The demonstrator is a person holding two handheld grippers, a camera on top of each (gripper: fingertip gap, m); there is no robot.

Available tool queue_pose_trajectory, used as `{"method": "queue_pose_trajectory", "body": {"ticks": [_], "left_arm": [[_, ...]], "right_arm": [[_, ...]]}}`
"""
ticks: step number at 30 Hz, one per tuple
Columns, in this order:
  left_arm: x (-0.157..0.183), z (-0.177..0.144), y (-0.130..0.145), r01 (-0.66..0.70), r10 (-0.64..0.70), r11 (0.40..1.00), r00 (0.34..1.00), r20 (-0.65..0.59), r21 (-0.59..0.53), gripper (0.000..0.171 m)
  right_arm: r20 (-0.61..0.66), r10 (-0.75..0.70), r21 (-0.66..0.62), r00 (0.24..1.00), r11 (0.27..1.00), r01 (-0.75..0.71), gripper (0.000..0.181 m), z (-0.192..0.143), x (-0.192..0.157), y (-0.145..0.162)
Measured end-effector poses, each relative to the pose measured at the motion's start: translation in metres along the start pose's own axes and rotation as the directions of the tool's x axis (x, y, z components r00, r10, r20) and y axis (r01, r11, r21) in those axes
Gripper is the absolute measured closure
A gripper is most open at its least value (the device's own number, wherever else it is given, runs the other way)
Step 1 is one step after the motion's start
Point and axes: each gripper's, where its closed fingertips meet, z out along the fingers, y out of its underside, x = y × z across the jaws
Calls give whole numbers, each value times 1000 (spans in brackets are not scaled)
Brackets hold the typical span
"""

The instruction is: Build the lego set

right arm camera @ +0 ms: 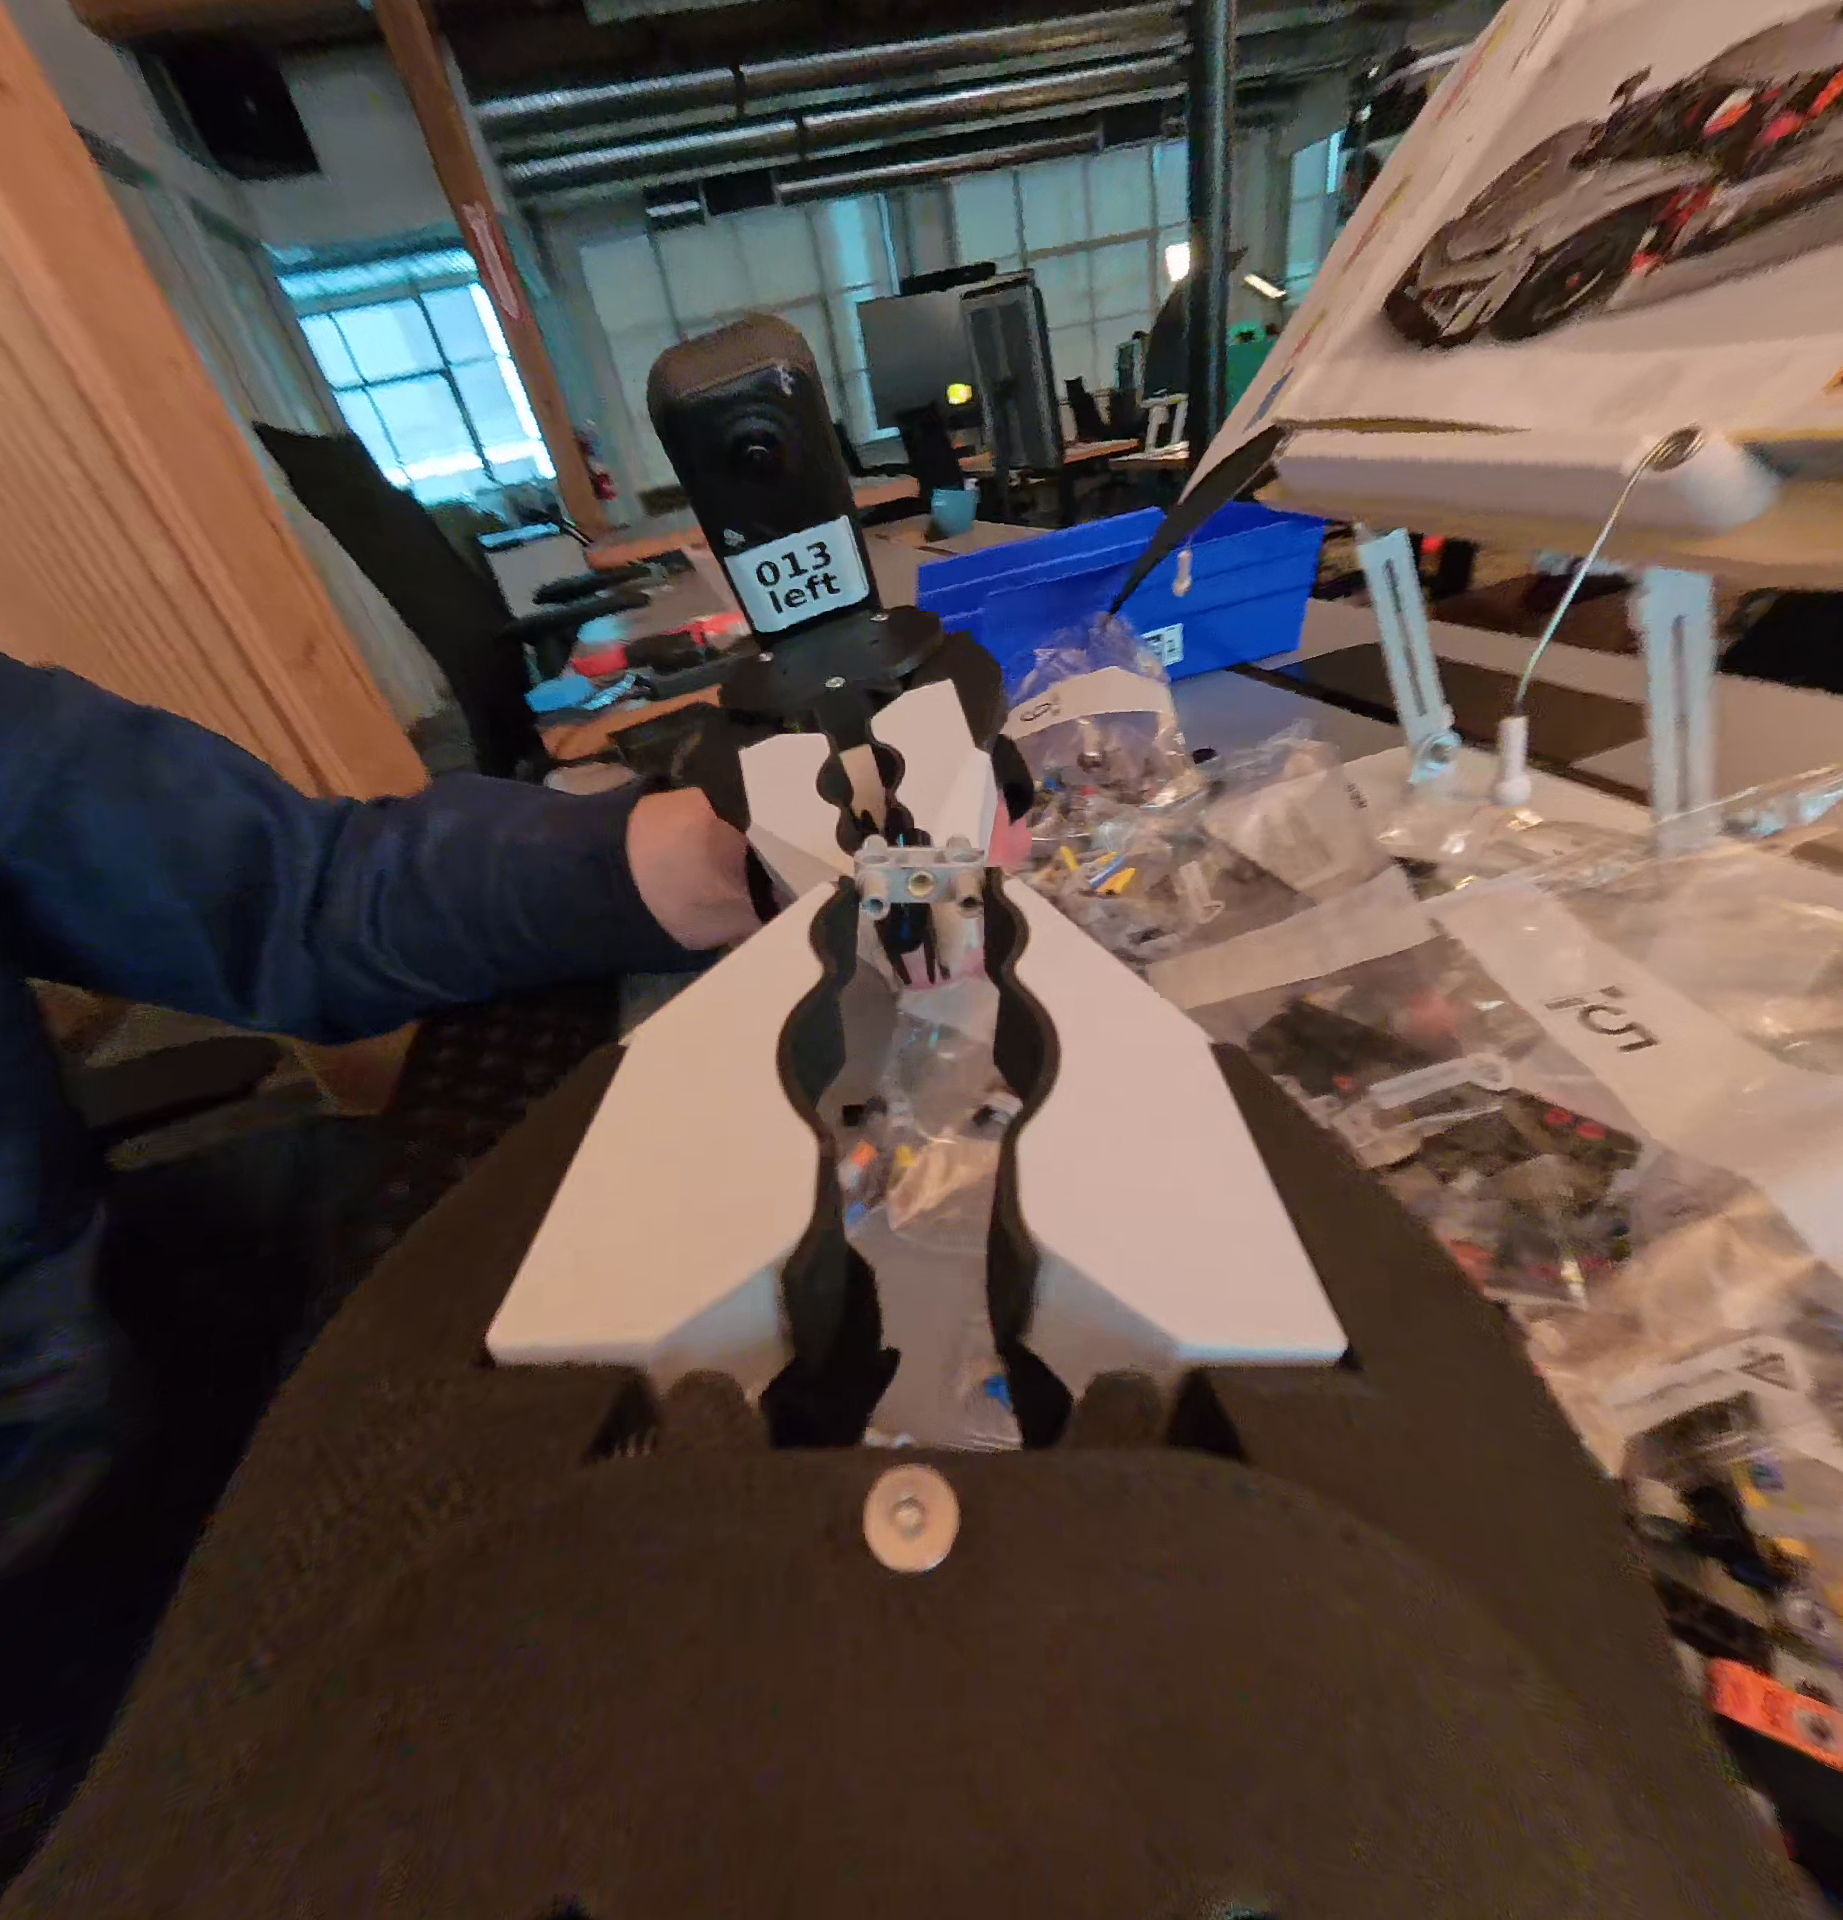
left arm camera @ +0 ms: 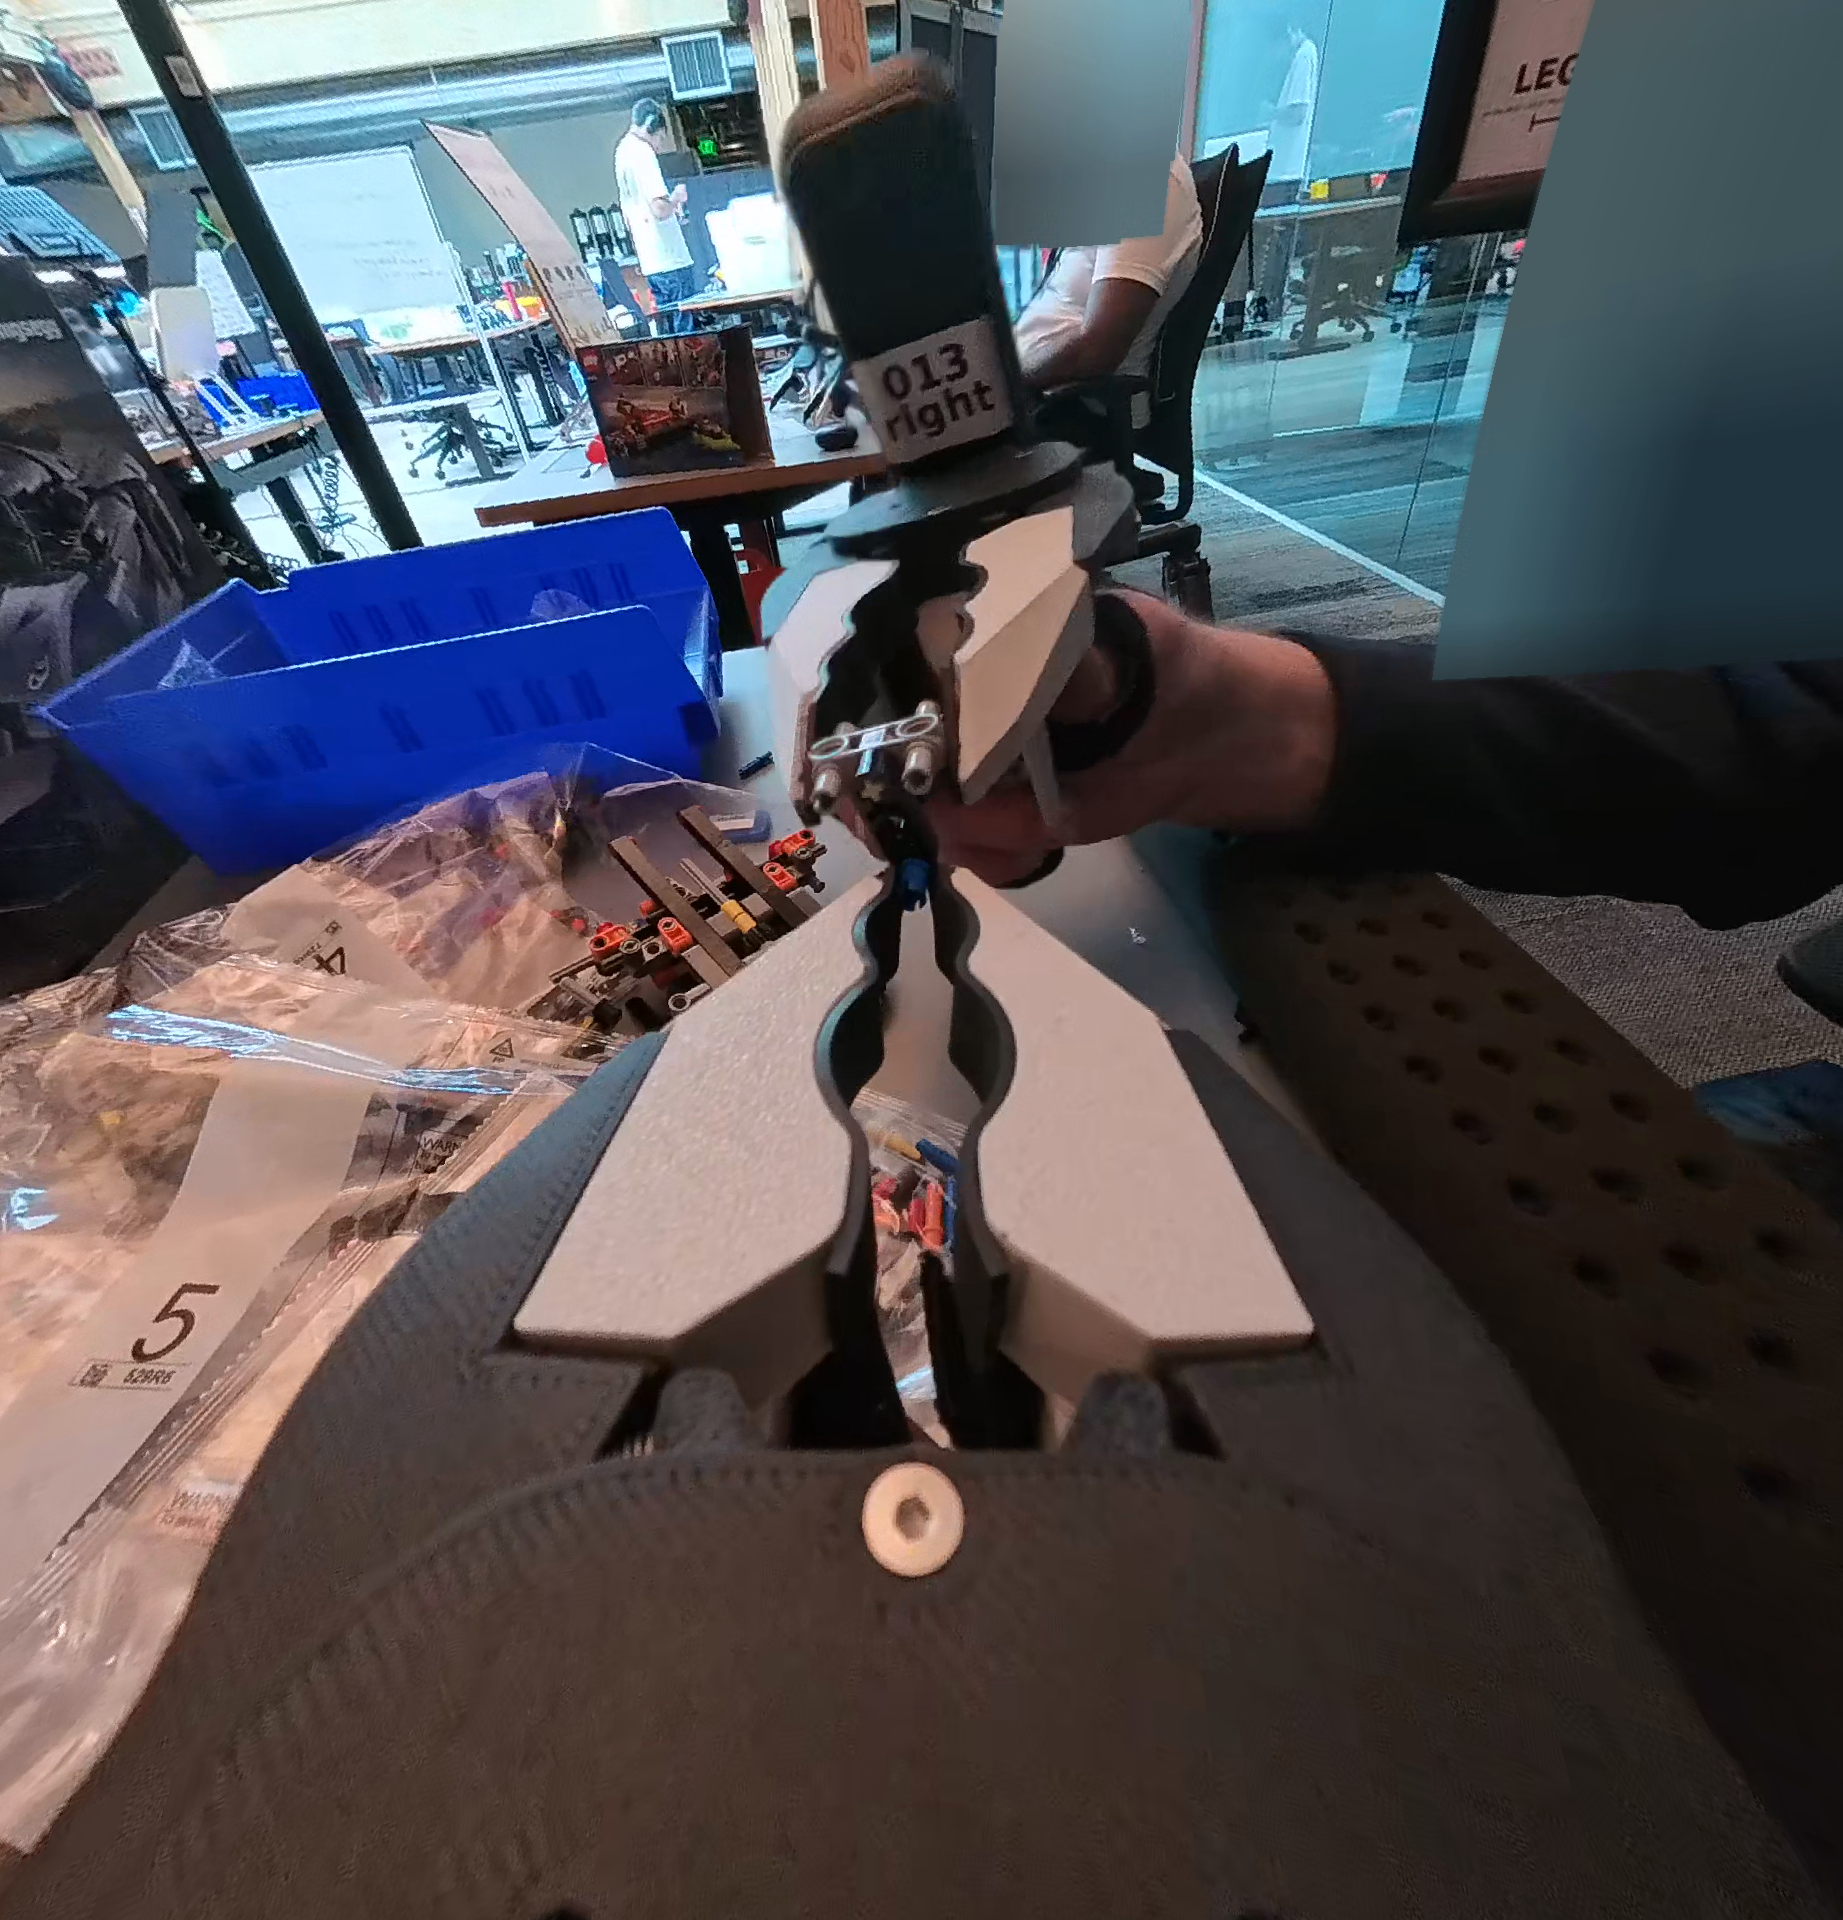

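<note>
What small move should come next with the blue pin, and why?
Probably ease the left tongs forward, pressing the blue pin into the grey beam that the right tongs hold; tips nearly meet, though the pin's seating is unclear.

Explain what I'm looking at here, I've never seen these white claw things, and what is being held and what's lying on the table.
No robot: a person holds a hand-held gripper in each hand, each carrying a camera that looks along its two white fingers. The left wrist view shows the left hand-held gripper pinching a small blue pin. The right wrist view shows the right hand-held gripper clamped on a light grey Lego piece. Their tips meet in mid-air. On the table lie clear bags of parts, a partly built black frame and blue bins.
</note>
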Motion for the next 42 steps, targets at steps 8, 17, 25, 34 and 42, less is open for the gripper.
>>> {"method": "queue_pose_trajectory", "body": {"ticks": [8,17,25,34,42], "left_arm": [[-2,-1,3,-40,41,999,999,24,-30,168],[-3,0,0,-71,73,997,996,54,-38,166],[1,4,7,-139,145,984,988,54,-107,166],[3,1,4,-162,169,981,984,57,-110,166],[5,2,4,-151,157,982,987,44,-115,166]], "right_arm": [[-20,-51,-12,998,999,51,160,0,-1,0],[-18,-101,-39,995,994,100,160,4,-6,4],[-19,-163,-63,986,985,162,158,7,-10,7],[-22,-202,-84,979,976,199,157,9,-12,10],[-51,-265,-113,963,960,258,159,9,-12,10]]}}
